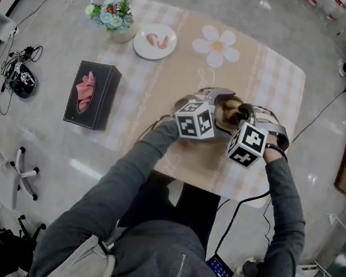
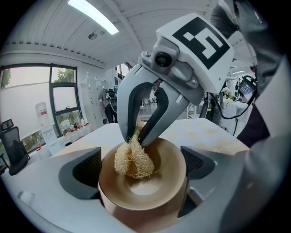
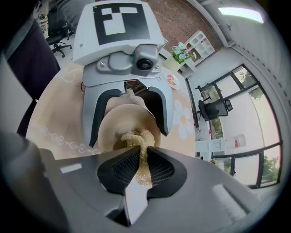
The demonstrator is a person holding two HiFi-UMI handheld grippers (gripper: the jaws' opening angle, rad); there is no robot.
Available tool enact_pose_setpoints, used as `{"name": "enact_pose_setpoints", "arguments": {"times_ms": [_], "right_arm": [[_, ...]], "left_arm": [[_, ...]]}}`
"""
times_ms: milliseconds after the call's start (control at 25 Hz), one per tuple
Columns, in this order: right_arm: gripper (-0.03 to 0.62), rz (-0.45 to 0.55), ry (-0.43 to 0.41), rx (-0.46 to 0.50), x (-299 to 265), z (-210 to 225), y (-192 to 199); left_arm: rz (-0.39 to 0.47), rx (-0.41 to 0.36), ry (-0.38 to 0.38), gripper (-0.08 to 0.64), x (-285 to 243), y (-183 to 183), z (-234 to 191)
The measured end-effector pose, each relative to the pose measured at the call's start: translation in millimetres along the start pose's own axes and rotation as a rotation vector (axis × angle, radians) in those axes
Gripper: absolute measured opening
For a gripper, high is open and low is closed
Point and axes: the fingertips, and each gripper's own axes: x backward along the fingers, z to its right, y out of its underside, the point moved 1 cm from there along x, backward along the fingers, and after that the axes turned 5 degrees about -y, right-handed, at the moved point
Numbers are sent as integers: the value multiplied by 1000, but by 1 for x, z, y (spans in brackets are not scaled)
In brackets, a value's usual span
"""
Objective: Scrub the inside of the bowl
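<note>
You'll find no words or numbers to read here. The marker cubes [image 1: 196, 120] show only black-and-white square patterns.

Bowl [image 2: 152, 193]: base cut off at btm edge in left gripper view; in head view nearly all hidden behind the 2 marker cubes [image 1: 196, 120]. Loofah [image 3: 136, 136]: mid part squeezed betw. right gripper [image 3: 140, 166] pads, only a thin strip shows. Pink bits on plate [image 1: 153, 50] too small to ID. Dark item [image 1: 21, 80] w/ cables at far left: can't tell what.
</note>
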Motion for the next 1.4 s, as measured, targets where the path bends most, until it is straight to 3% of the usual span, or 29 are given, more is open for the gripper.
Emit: {"name": "enact_pose_setpoints", "arguments": {"times_ms": [920,1400], "right_arm": [[48,-125,-70,121,7,-21,10],[48,-92,-156,48,11,-30,8]], "left_arm": [[2,-4,-3,543,-1,0,-1],[0,-5,-5,543,-1,0,0]]}}
